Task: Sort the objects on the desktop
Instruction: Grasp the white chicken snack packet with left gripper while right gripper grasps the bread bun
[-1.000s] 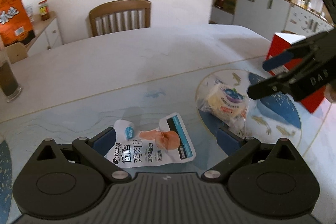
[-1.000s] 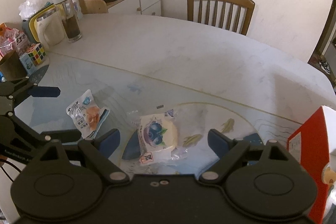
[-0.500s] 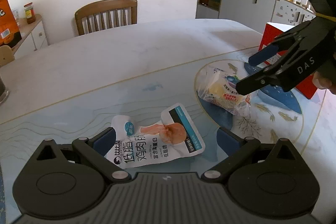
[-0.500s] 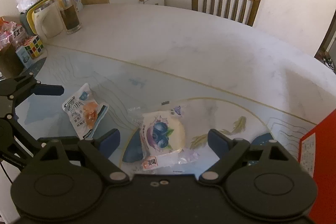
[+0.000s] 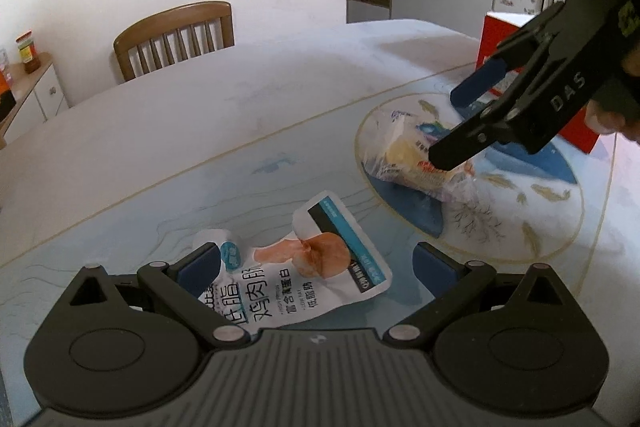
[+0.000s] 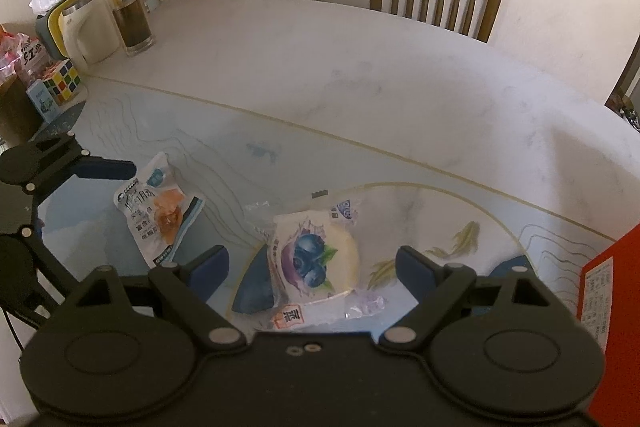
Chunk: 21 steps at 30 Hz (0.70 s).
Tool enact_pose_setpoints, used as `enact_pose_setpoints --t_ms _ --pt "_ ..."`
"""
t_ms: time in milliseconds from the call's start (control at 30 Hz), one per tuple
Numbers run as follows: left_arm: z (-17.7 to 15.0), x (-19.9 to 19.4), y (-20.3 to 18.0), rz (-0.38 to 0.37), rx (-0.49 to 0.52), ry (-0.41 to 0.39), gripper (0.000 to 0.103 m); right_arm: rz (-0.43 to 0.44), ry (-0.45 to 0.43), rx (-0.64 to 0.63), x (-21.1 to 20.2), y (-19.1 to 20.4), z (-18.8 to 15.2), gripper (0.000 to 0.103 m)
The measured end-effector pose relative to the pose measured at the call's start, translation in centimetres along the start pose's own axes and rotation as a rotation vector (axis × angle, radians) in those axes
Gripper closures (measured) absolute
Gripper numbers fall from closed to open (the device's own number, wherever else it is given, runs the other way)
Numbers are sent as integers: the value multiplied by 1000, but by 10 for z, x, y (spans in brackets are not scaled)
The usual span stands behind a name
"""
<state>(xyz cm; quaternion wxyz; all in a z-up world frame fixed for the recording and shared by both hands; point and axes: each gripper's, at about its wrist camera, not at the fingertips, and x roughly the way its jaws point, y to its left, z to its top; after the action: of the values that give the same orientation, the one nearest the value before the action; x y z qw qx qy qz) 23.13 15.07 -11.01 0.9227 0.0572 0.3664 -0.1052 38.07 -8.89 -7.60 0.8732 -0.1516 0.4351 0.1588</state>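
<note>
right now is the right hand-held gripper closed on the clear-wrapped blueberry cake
No, the right hand-held gripper stands wide open, its blue fingers either side of the clear-wrapped blueberry cake without touching it.

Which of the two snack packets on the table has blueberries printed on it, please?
The clear-wrapped round pastry between the right hand-held gripper's open jaws; the white pouch shows chicken instead.

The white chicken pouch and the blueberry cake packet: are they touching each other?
Apart. In the right wrist view, bare table separates the chicken pouch from the blueberry cake packet.
</note>
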Motion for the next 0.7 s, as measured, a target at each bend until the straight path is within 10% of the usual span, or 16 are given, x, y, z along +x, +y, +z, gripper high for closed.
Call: enact_pose_setpoints --t_ms 700 --pt "-8 22 13 20 -41 36 1 2 41 5 24 0 3 15"
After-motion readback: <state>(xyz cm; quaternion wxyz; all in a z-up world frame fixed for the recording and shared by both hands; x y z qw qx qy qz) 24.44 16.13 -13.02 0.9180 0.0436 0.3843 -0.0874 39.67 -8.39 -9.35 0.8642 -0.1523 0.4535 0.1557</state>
